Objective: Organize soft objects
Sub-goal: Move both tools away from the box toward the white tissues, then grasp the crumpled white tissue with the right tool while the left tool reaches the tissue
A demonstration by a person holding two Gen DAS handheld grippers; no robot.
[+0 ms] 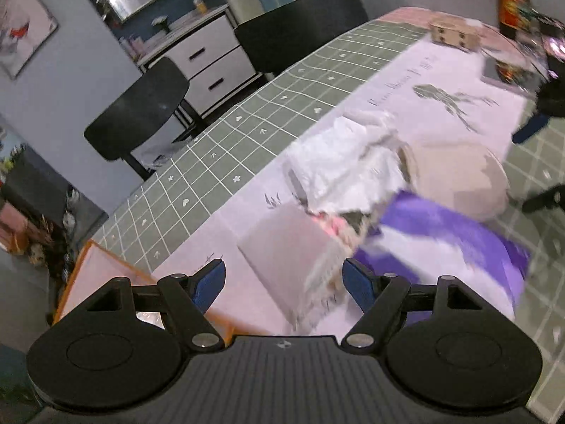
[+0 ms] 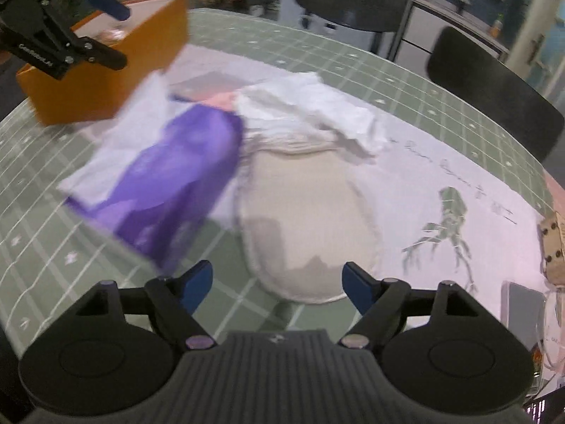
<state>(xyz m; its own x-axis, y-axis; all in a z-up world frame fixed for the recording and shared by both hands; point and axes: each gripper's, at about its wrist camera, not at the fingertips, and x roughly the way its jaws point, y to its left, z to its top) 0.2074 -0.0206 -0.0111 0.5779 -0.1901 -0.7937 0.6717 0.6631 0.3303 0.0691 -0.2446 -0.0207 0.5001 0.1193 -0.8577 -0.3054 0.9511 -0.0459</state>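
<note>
A heap of soft cloths lies on the table. It holds a crumpled white cloth, a beige oval cloth, a purple and white cloth, a folded grey cloth and a bit of pink fabric. My left gripper is open and empty, above the grey cloth's near edge and beside the orange box. My right gripper is open and empty over the beige cloth's near end.
A pale printed mat covers part of the green grid tablecloth. Two black chairs stand at the far side. A small cardboard box and a bottle stand at the table's end.
</note>
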